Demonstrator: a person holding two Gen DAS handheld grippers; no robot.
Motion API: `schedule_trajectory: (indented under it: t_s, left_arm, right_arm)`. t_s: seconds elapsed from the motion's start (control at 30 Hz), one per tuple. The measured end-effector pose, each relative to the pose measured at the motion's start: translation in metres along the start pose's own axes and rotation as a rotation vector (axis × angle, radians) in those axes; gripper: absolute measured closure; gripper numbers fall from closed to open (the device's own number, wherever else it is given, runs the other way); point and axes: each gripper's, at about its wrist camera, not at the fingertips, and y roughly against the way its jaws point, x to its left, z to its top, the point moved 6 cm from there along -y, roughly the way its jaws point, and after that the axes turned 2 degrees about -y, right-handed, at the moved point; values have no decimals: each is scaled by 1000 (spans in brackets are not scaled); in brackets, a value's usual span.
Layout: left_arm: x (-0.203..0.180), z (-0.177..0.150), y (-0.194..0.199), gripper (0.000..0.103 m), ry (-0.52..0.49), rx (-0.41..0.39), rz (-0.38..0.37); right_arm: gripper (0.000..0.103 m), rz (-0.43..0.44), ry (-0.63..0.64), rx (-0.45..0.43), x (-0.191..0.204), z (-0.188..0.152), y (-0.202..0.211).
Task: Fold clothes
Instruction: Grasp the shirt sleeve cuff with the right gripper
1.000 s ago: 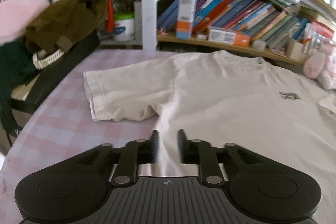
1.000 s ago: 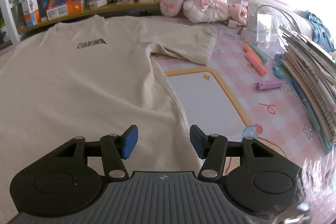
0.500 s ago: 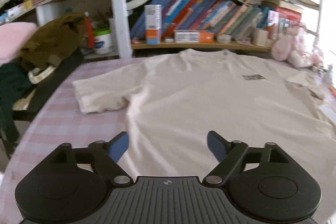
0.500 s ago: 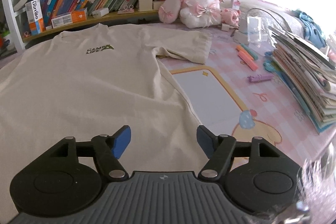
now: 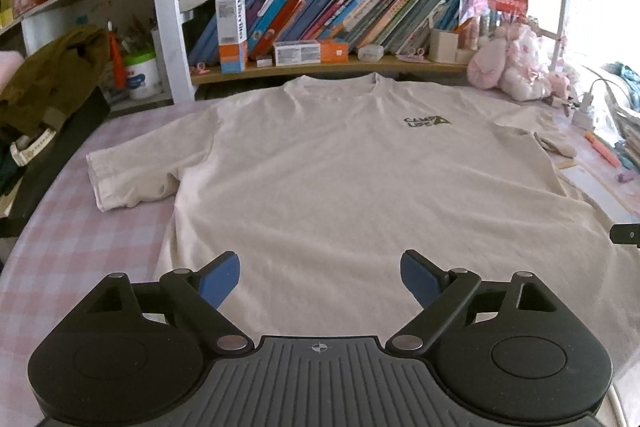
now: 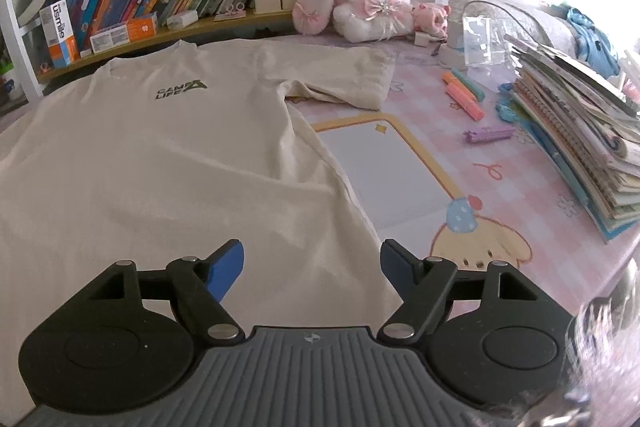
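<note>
A cream T-shirt (image 5: 320, 179) with a small dark chest logo lies flat, front up, on the pink checked table, collar toward the bookshelf and both sleeves spread. My left gripper (image 5: 320, 277) hovers open over the shirt's lower left part, nothing between its blue pads. In the right wrist view the same T-shirt (image 6: 160, 163) fills the left half. My right gripper (image 6: 312, 265) stands open above the shirt's lower right side edge, empty.
A bookshelf (image 5: 340, 27) runs behind the table. A brown garment (image 5: 52, 79) hangs on a chair at left. Pink plush toys (image 6: 360, 7), markers (image 6: 464, 95), a book stack (image 6: 580, 135) and a white mat (image 6: 392, 167) lie right of the shirt.
The left gripper went from nearly shut to wide open and pulled back and right, away from the left sleeve. The right gripper opened a little more and drew back slightly.
</note>
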Motion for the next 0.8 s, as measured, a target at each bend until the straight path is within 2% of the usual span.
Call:
schedule_trajectory:
  t_s: [0.2,0.47,0.67,0.8]
  left_arm:
    - [-15,14,-13,13,35,16,44]
    - [-53,23,-29,13,82,58,119]
    - [-82,22,-39,13,114,91,155]
    - [-98,20,-43,13,139,102,158]
  right_arm:
    - [29,53,-19,-3,-17,26,-27]
    - [30,160,-37,29,-49,69,-71]
    - [32,244,-39,71,-68,94,-105]
    - [37,316,-78,115,-76,105,-123]
